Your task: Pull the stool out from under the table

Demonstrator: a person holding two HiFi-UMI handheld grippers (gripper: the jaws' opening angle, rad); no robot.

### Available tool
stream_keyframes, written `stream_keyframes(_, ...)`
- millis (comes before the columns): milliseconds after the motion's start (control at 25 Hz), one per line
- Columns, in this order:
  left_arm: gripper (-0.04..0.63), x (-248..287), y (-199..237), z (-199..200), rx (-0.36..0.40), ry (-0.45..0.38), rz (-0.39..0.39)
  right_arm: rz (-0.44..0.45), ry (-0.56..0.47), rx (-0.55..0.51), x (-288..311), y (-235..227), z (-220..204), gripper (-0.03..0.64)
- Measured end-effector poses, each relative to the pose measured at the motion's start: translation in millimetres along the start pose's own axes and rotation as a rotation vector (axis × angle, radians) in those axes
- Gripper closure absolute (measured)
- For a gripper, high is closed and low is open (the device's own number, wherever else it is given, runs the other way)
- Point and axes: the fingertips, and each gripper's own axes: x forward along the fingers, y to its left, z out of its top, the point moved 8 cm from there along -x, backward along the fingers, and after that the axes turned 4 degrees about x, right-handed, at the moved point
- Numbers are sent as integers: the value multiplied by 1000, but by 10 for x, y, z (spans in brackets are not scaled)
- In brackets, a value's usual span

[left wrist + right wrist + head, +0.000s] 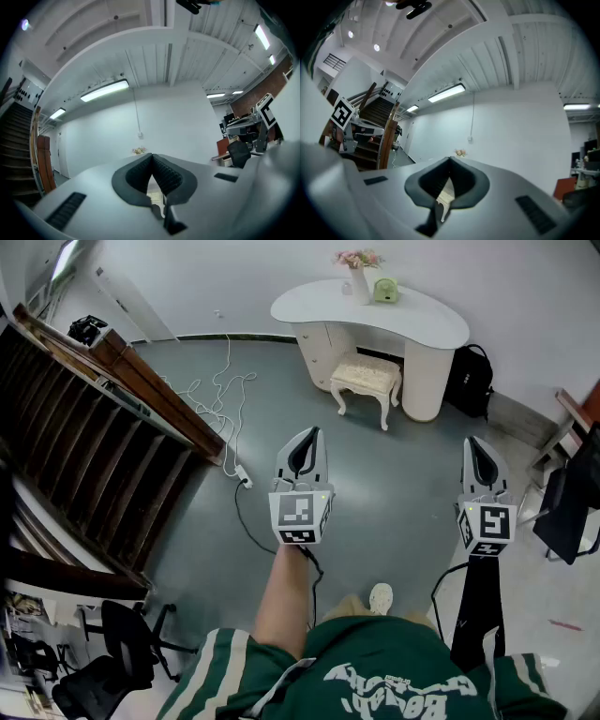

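Head view: person stands on the grey floor facing the table, one tool in each hand, held out over bare floor.
stool: cream, padded top, curved legs; sits in the knee gap of the table, rear edge under the top, front part sticking out, all legs on the floor.
table: white, kidney-shaped top, against the back wall; drawer unit left of the stool, rounded pedestal right of it.
left gripper: jaws together, pad tips touching, nothing held; well apart from the stool. In the left gripper view only a narrow slit shows behind the tips, with a pale bit of stool seen through it.
right gripper: jaws closed too, tips meeting, empty; well apart from the stool, off to the right of the other one. In the right gripper view a cream stool leg shows through the slit.
on table: pink flowers in a vase, small green item just beside it.
staircase: dark wood, along the left side.
cable: white, loose loops on the floor near the stair foot.
backpack: black, on the floor right of the pedestal.
office chair: black, bottom left.
shoe: pale, toe visible below the grippers.
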Motion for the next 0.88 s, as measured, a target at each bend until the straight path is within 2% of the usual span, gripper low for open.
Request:
stream_keyframes(240, 594, -115, -32, 50, -1, -34, 17, 26, -2, 13, -64, 62, 2, 612)
stream_keyframes(480, 585, -117, -104, 64, -47, -46, -4, 107, 9, 73, 17, 79, -71, 608)
stream_keyframes(520, 540, -114, -126, 72, -49, -47, -14, 127, 12, 75, 27, 84, -85, 563)
stream_keyframes(600, 364, -124, -154, 87, -61, -58, -38, 178, 13, 70, 40, 119, -110, 311)
stream_keyframes(640, 307, -133, -158, 90, -68, -65, -50, 196, 11, 67, 46, 142, -120, 247)
stream_keyframes(720, 211, -131, -154, 93, -76, -72, -75, 213, 1, 68, 72, 170, -127, 145)
stream_keyframes(800, 159, -115, -159, 97, -86, -66, -102, 197, -20, 79, 106, 149, -112, 21)
stream_keyframes(880, 138, -99, -166, 101, -92, -54, -121, 169, -39, 83, 137, 98, -84, 18)
